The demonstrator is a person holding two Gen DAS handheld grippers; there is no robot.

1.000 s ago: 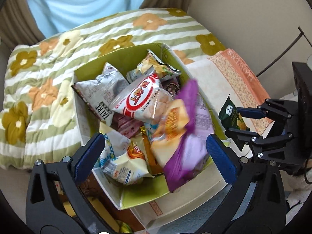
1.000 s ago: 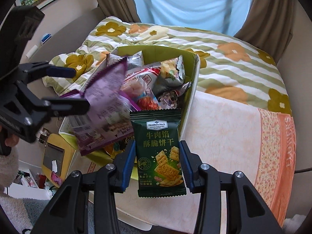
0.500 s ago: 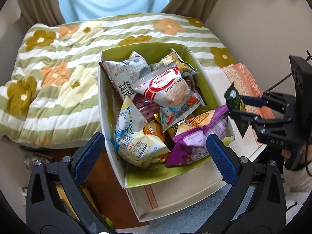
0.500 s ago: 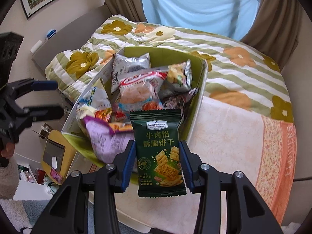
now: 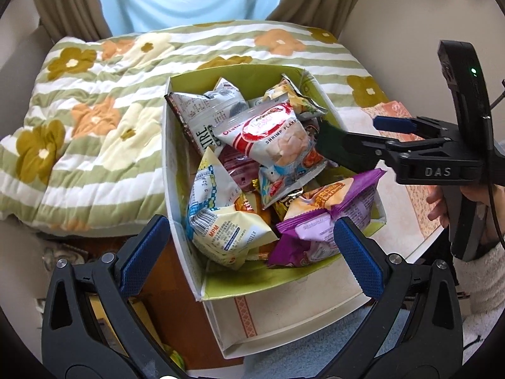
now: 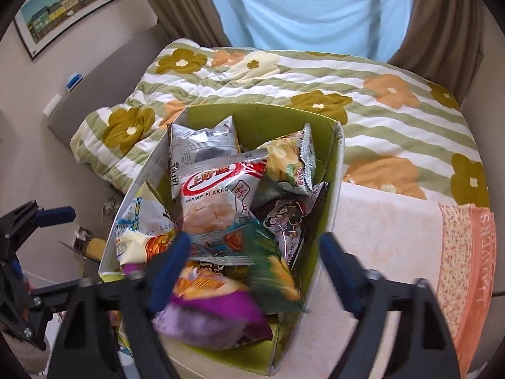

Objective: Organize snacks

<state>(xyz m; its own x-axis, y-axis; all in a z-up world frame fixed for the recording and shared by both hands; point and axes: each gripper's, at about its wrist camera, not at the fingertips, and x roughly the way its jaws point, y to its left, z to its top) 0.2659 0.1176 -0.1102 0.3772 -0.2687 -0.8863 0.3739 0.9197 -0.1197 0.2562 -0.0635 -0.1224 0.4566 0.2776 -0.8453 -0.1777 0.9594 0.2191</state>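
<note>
A green-lined cardboard box (image 5: 176, 170) holds several snack bags, also seen in the right wrist view (image 6: 328, 221). A shrimp flakes bag (image 5: 271, 135) lies on top; a purple bag (image 5: 318, 224) lies at the near end. My left gripper (image 5: 246, 252) is open and empty just in front of the box. My right gripper (image 6: 252, 271) is open above the box's near end. A dark green biscuit packet (image 6: 271, 271), blurred, is between the open fingers, dropping onto the purple bag (image 6: 214, 315). From the left wrist view the right gripper (image 5: 363, 139) reaches over the box's right wall.
The box sits on a low table with a cream and orange cloth (image 6: 410, 252). A striped floral quilt (image 5: 79, 126) covers the bed behind. A curtained window (image 6: 303, 9) is at the back. Wooden floor and clutter (image 5: 104, 300) lie at the lower left.
The purple bag fell from the left gripper into the box. My right gripper moved over the box and opened, releasing the green biscuit packet, which is falling.
</note>
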